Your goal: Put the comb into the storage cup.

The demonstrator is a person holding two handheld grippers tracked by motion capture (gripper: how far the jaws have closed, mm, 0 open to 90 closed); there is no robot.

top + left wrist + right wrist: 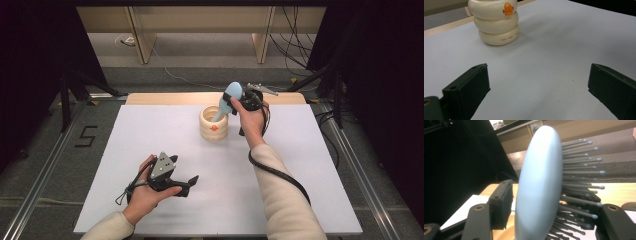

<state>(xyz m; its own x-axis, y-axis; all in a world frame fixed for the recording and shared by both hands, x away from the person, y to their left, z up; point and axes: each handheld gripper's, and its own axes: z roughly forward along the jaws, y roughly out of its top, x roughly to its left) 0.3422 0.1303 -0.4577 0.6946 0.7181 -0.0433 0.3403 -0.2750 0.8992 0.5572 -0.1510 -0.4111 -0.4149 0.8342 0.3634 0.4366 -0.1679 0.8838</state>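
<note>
While my right fingers [236,102] hang over the cream ring-stacked cup [214,123] at the 12 o'clock end of the white counter [150,130], the pale blue hairbrush [227,100] stands between them, handle end down in the cup's mouth, head up and tilted toward 1 o'clock.

Right gripper view: brush head [539,185] sits edge-on between my two black pads. Smooth back faces the 9 o'clock pad [501,203], with a gap showing there, not touching. Bristles [579,170] point to 3 o'clock and run into the pad on that side; can't tell how firmly they bear on it. So right fingers are partly spread around the head, not pinching it. The cup rim shows at 6 o'clock, under the brush.

The brush leans on the cup's rim, and its lower part is hidden inside the cup.

My left fingers [186,184] are low over the counter at 7 o'clock from the cup, well apart from it, pointing toward 3 o'clock in the high view. Left gripper view: both pads spread wide, nothing between them, bare counter underneath. Cup [496,22] is at 11 o'clock ahead, orange mark [508,9] on its top ring, small lettering on the bottom ring, too small to read.

The cup stands upright on the counter, near the far edge by the wood strip [165,98].
</note>
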